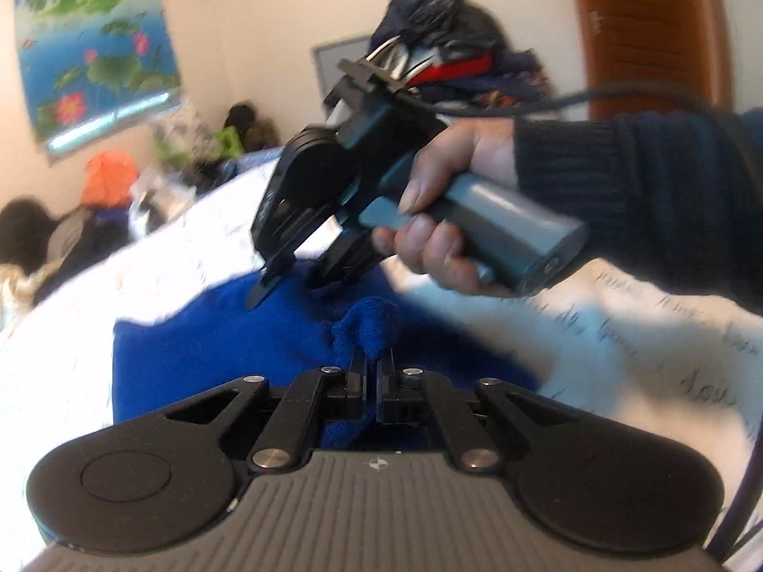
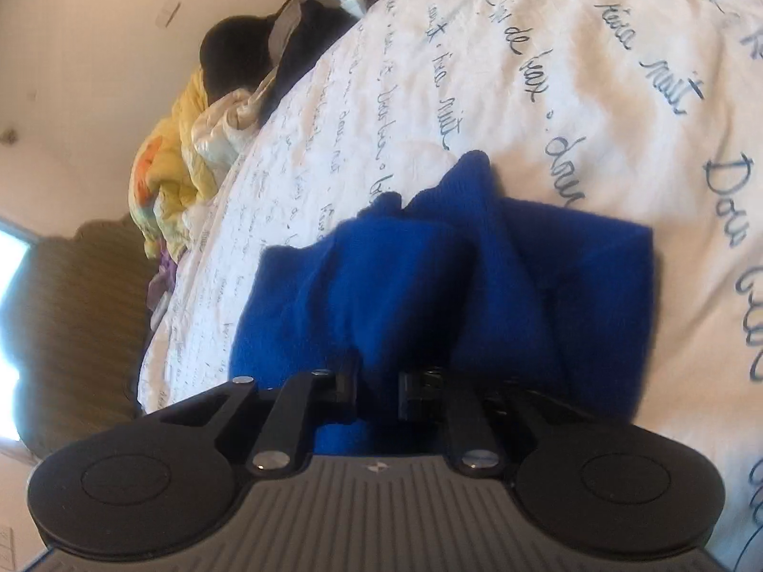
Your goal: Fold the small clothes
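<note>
At the bottom of the left wrist view, the left gripper [image 1: 372, 372] was clenched on a bunched tuft of the blue garment [image 1: 200, 357], which rose between its two fingertips at about 12 o'clock from the gripper body. The jaws stood almost together, with only the cloth between them.

A little farther, at about 11 o'clock from this tuft, the right gripper [image 1: 291, 281] pointed down into the same garment, and the person's right hand [image 1: 438, 224] held its grey handle. In the right wrist view, the right gripper [image 2: 376, 381] had its jaws a small way apart, with blue cloth filling the gap. I judged that it was grasping a fold of the garment, though motion blur made this less sure.

The blue garment [image 2: 477, 276] lay on the white bedspread [image 2: 548, 71] with dark handwriting print. Its part at 3 o'clock looked flat with a fairly straight edge, while the middle and the part toward 12 o'clock were still lumpy and creased.

So I judged the folding as begun but not finished: some layers seemed already laid over, and the held portion was still to be carried across, set down and smoothed.

Beyond the bed, at 10 o'clock, a pile of clothes [image 2: 181, 143] waited along the edge. Whether any of them belonged to the task, I could not tell.
</note>
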